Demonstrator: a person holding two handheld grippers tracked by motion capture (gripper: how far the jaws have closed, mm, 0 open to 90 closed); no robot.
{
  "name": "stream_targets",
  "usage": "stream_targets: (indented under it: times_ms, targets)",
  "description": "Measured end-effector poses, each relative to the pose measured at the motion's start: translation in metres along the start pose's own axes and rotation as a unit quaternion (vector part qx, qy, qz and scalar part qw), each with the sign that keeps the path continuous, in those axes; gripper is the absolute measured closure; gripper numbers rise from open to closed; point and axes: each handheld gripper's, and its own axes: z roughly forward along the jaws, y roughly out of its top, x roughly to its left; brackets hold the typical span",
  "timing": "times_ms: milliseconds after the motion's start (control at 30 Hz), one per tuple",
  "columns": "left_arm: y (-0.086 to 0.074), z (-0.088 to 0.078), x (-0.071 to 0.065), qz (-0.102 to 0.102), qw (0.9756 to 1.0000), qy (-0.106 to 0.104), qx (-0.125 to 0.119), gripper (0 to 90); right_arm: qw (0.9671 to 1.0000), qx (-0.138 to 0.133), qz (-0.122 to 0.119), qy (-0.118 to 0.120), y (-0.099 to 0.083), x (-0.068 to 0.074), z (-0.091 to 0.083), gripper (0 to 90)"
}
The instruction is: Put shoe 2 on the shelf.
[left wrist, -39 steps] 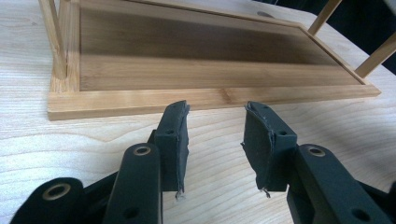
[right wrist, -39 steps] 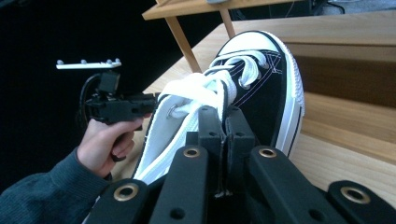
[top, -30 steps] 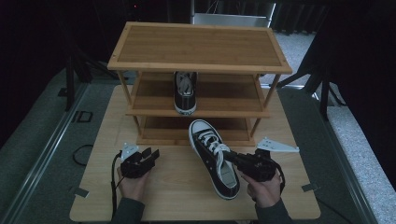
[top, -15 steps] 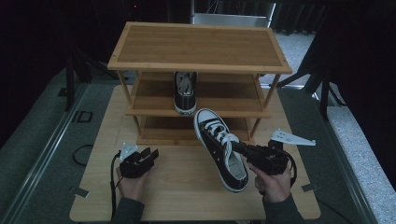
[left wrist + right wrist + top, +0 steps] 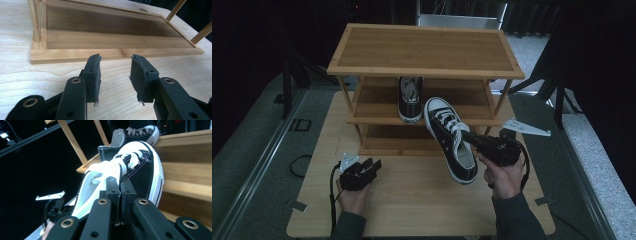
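On the right side of the table (image 5: 412,200), the right gripper (image 5: 469,136) holds a black sneaker (image 5: 451,140) clear of the surface, its jaws pressed together on the shoe's side wall at the opening; the right gripper view shows the pads meeting just behind the white laces (image 5: 110,168). The sneaker hangs tilted, toe cap toward the far side and raised to the level of the middle shelf (image 5: 377,112) of the wooden rack (image 5: 422,50), heel lower and nearer the person.

A matching sneaker (image 5: 410,97) already stands on the middle shelf, toe pointing near, just left of the held shoe's toe.

The left gripper (image 5: 369,167) rests low over the near-left part of the table with its jaws apart and nothing between them, facing the bottom shelf (image 5: 112,37), which is bare.

Progress assessment: one shoe of the pair appears stored; the second is lifted but not yet set down. Remaining work, judged from the layout: carry the held sneaker onto the middle shelf beside its mate, level it, and release.
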Motion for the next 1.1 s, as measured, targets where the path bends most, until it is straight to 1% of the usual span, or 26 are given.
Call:
stream_targets:
  times_ms: [133, 433, 667, 767, 933, 1100]
  targets:
    - [0.000, 0.000, 0.001, -0.001, 1.0000, -0.001, -0.001, 60.2, 0.9999, 0.002, -0.003, -0.010, 0.007, -0.003, 0.011, 88.1]
    - [0.000, 0.000, 0.001, -0.002, 1.0000, -0.001, 0.001, 60.2, 0.9996, 0.001, 0.003, -0.028, 0.018, -0.012, 0.031, 88.1]
    - [0.000, 0.001, 0.000, -0.001, 1.0000, -0.001, 0.003, 60.1, 0.9991, -0.001, 0.011, -0.041, 0.022, -0.016, 0.041, 88.1]
    - [0.000, 0.001, 0.001, -0.003, 1.0000, 0.000, 0.002, 60.1, 0.9987, -0.008, 0.019, -0.046, 0.027, -0.020, 0.047, 88.0]
    - [0.000, 0.002, 0.002, -0.006, 1.0000, 0.000, 0.004, 60.1, 0.9985, -0.009, 0.018, -0.052, 0.034, -0.024, 0.056, 88.0]
    - [0.000, 0.002, 0.002, -0.007, 1.0000, 0.000, 0.004, 60.2, 0.9979, -0.018, 0.026, -0.056, 0.037, -0.028, 0.061, 88.0]
